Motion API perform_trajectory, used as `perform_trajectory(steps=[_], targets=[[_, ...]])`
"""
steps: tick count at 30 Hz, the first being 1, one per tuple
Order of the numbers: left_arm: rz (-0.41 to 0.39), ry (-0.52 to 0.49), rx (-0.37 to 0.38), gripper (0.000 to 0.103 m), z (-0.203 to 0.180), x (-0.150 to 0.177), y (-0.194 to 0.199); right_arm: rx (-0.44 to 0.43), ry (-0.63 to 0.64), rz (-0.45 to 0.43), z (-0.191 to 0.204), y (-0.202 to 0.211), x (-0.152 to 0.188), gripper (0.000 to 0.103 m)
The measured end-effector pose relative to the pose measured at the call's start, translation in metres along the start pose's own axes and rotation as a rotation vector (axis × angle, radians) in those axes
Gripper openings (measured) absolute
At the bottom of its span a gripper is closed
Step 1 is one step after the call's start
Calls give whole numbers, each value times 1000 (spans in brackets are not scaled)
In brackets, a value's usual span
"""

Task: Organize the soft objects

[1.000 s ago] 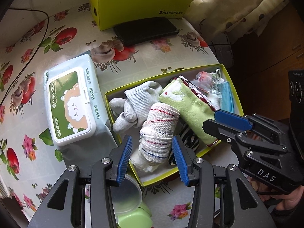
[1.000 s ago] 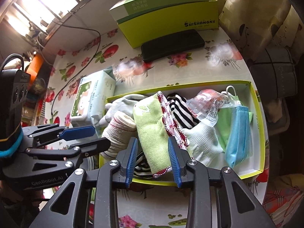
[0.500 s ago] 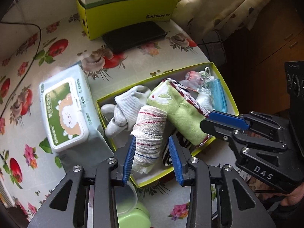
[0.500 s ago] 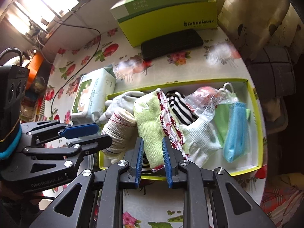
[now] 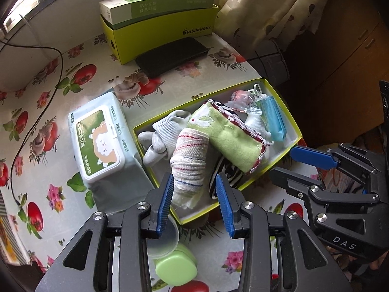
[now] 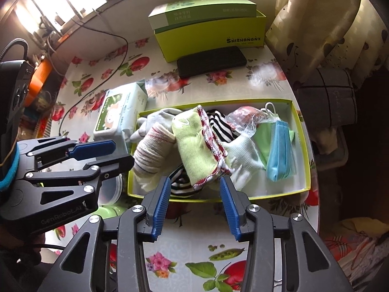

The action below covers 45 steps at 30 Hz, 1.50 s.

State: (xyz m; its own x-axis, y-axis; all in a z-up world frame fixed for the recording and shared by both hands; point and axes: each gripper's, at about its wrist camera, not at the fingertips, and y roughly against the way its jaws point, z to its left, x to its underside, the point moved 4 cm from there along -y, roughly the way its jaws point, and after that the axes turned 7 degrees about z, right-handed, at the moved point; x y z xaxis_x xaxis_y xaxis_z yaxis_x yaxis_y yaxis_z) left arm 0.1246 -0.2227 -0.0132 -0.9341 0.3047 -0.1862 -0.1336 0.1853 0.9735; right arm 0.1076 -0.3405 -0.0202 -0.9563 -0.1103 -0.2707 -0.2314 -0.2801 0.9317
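Two tongs hang over the packed yellow-green tray (image 5: 284,151), both empty.

Left wrist view: left tongs (image 5: 194,203) half open above the red-striped white sock (image 5: 190,160), pads clear. Right wrist view: right tongs (image 6: 194,205) opening, nothing between, above the green sock (image 6: 197,150). Placing looks finished; next, pick another soft thing from the bench (image 6: 265,82).

Left gripper (image 5: 194,200): black skeletal linkage arms with triangular cut-outs, silver round screw heads at the pivots, ribbed blue pads (image 5: 163,202) on the finger insides. White lettering "GenRobot.AI" on its body in the right wrist view; a black cable and a teal band at its rear.

Right gripper (image 6: 194,203): same black frame, silver screws, blue ribbed pads. White "DAS" marking in the left wrist view.
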Motion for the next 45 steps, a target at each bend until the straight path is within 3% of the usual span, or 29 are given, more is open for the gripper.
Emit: perform_trajectory(steps=[12,18,45], targets=[[-15,-9,-16,38,4,18,12,37,14,7,19,11,19,46],[-26,-48,-80,38,-2,22,15,41,21,9,24,13,23,46],[4,-27,-49,38,1,21,4,41,21,29,23,5,23,47]])
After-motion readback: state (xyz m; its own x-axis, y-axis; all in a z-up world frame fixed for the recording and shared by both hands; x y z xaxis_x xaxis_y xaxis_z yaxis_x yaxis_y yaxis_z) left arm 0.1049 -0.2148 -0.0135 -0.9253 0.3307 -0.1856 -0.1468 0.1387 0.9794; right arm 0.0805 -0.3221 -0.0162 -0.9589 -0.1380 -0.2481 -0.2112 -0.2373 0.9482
